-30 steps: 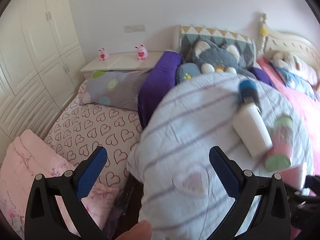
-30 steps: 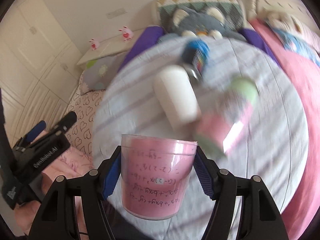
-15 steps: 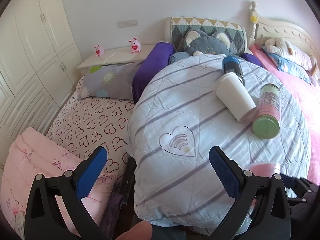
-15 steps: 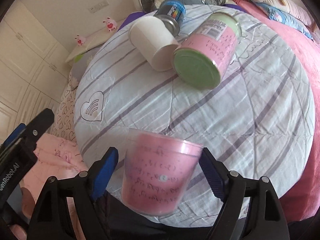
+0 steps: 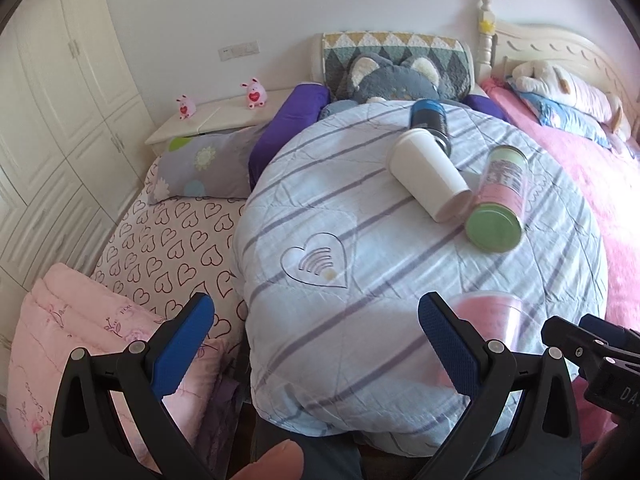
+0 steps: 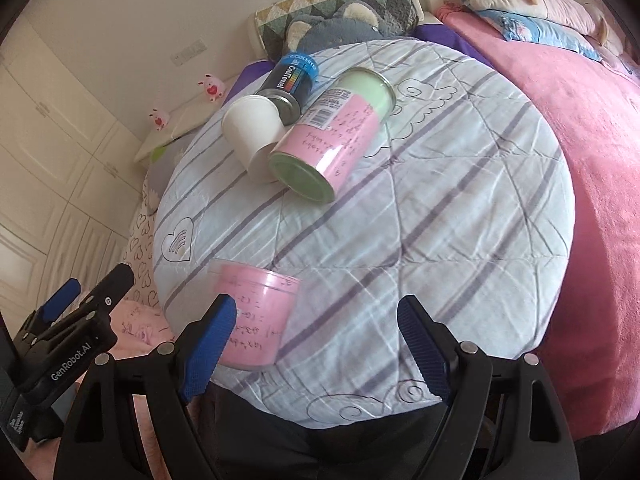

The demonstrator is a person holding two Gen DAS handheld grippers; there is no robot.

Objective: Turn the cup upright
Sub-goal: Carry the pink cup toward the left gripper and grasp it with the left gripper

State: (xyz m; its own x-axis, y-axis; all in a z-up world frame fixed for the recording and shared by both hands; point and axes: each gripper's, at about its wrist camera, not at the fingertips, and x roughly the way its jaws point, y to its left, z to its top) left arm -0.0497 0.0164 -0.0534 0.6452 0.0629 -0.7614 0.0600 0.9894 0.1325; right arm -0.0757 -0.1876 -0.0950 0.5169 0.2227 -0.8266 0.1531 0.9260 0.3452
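The clear plastic cup with a pink printed lining [image 6: 256, 316] stands with its rim up on the near left part of the round striped quilted cushion [image 6: 440, 208]. The right gripper [image 6: 316, 340] is spread wide with nothing between its blue pads; its left pad sits just beside the cup's wall, and I cannot tell if they touch. The left gripper [image 5: 312, 344] is also spread wide and holds nothing. Farther back on the cushion lie a white paper cup [image 6: 252, 136], a pink-and-green can [image 6: 332, 136] and a dark blue-capped can [image 6: 292, 80], all on their sides and bunched together.
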